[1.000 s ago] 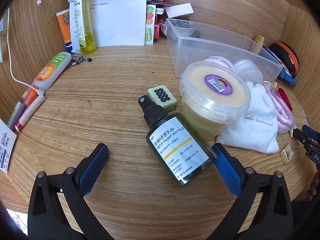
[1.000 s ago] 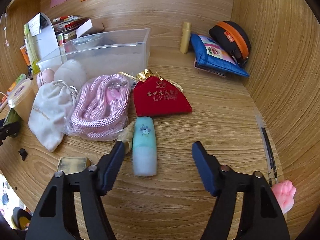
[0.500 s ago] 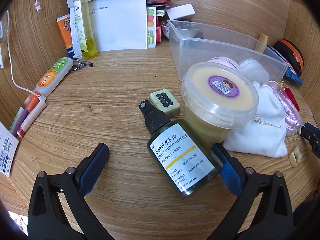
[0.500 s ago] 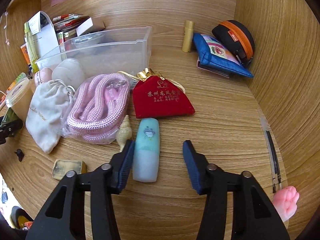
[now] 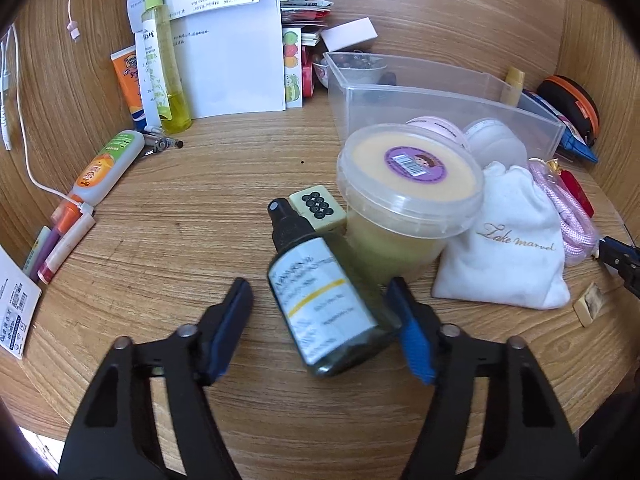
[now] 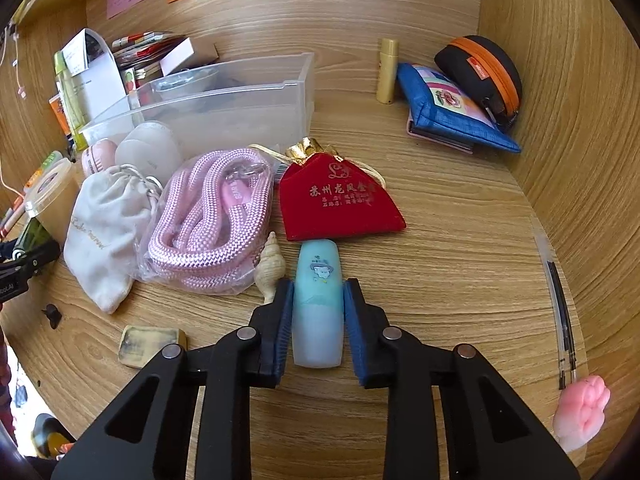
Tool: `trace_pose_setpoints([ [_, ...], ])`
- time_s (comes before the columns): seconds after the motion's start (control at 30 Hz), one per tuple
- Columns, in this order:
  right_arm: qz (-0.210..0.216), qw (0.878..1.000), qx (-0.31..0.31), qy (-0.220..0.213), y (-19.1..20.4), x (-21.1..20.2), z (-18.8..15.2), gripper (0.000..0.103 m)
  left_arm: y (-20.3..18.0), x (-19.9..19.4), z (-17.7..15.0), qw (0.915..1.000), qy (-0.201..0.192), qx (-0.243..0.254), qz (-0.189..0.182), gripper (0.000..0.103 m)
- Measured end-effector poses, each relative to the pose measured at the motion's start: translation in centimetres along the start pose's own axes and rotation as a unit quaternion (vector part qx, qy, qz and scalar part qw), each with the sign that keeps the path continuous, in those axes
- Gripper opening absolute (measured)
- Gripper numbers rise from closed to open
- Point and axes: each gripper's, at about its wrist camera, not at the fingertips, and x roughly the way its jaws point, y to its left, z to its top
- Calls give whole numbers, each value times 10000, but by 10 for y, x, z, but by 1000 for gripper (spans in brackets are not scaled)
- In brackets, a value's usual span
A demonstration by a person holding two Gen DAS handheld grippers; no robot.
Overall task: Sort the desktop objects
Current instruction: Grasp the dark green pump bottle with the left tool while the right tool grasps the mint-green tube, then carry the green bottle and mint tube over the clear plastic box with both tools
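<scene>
In the left wrist view a dark green pump bottle with a white label lies on the wooden desk, cap pointing away. My left gripper straddles it with its jaws closing. The right pad touches the bottle's side, while the left pad stands a little apart from it. In the right wrist view a pale teal bottle lies on the desk. My right gripper has its jaws closing on this bottle, and both blue pads press its sides.
A clear plastic bin stands at the back. A lidded yellow tub, a die-like block and a white pouch crowd the green bottle. A pink rope, a shell and a red pouch lie by the teal bottle.
The left jaws have narrowed around the green bottle, which has shifted slightly and looks blurred. The right jaws have come together from wide apart onto the teal bottle.
</scene>
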Motion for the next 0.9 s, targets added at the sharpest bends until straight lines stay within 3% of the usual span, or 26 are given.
trace_pose_setpoints([
  [0.1,42,10000,50,-10,-1,-2,0,23,2,-2,0,10000,-26,-38,39,49],
  [0.47,71,9996,98,-274,-1,-25,5,23,7,-14,-3,9995,-220,-100,181,41],
  [0.9,141,9978,63,-648,6,-55,8,23,13,-44,-4,9978,-579,-211,243,41],
])
